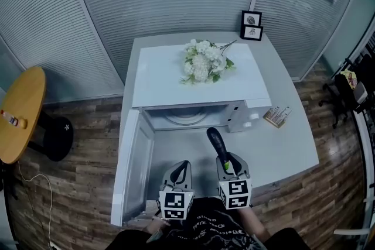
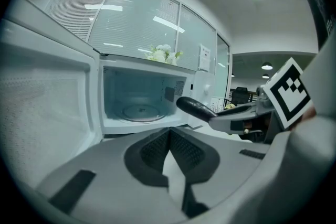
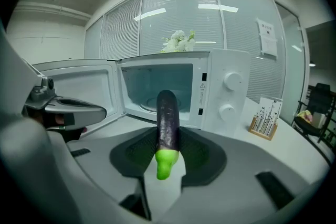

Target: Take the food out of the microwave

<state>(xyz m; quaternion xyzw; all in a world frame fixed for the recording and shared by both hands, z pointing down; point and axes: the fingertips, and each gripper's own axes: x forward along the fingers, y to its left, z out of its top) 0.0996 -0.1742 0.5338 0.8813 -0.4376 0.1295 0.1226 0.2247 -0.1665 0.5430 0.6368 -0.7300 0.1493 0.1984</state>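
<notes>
A white microwave [image 1: 158, 79] stands on a pale table with its door [image 1: 133, 167] swung open to the left. Its cavity holds only the glass turntable [image 1: 186, 119]. In front of the opening, my right gripper [image 1: 225, 162] is shut on a dark purple eggplant [image 1: 215, 140]. The eggplant [image 3: 168, 113] points toward the cavity, and its green stem end sticks back between the pads. My left gripper [image 1: 181, 168] hovers beside it to the left, shut with nothing in it. From the left gripper view, the eggplant [image 2: 195, 107] shows at the right, ahead of the open microwave [image 2: 136, 97].
White flowers [image 1: 205, 61] lie on top of the microwave, with two small picture frames [image 1: 252, 25] behind it. A card holder [image 1: 277, 116] sits on the table to the microwave's right. A round yellow table [image 1: 20, 114] stands at the far left and a chair [image 1: 345, 91] at the far right.
</notes>
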